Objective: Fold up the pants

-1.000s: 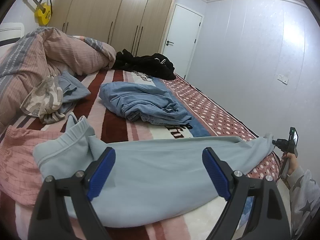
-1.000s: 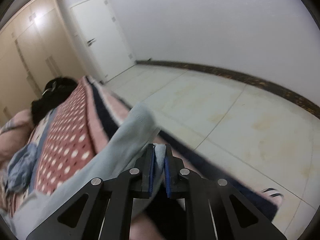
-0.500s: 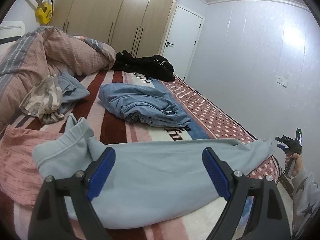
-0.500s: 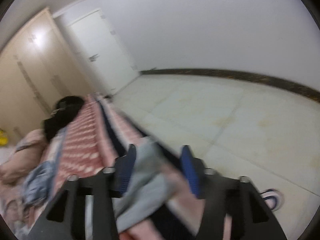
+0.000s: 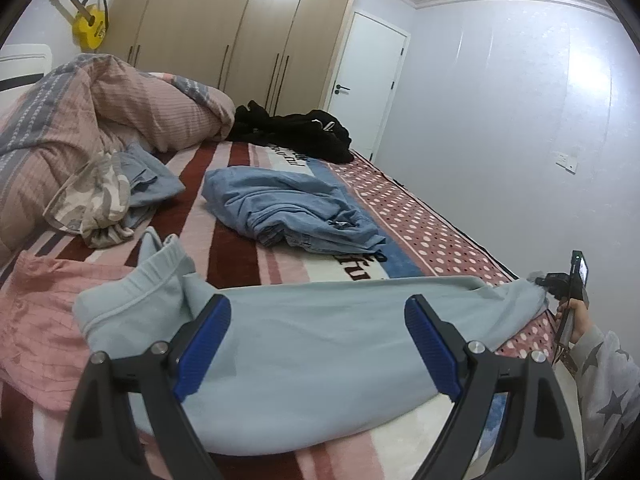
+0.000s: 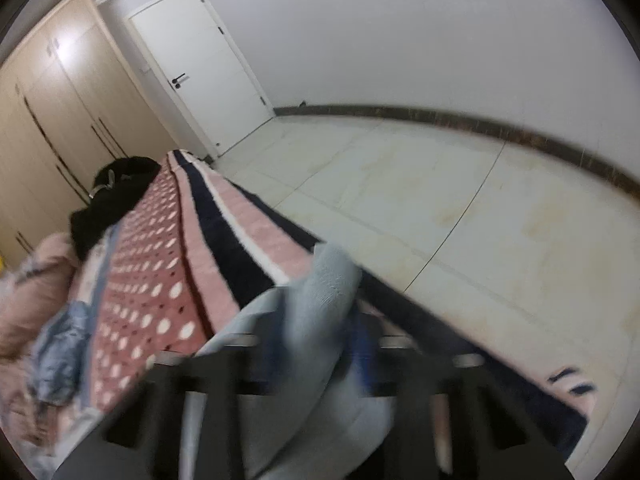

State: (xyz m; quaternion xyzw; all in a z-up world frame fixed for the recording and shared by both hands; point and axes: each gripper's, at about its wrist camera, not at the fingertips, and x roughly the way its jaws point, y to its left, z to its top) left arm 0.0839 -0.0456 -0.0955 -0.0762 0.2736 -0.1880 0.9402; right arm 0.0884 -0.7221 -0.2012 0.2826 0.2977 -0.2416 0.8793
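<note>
The right gripper (image 6: pixel 320 344) had let go, then clenched again on the cuff of the pale blue pants (image 5: pixel 320 340), which lay flat beneath the left gripper (image 5: pixel 318 344), gaping idle.

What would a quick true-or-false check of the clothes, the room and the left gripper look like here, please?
1. The light blue pants lie stretched across the bed. True.
2. The left gripper is clamped on the pants. False: its jaws stand wide open and grip nothing.
3. A yellow guitar hangs on the wall. True.
4. The door stands open. False: it is shut.
5. The jeans lie on the floor. False: they lie crumpled on the bed.
</note>
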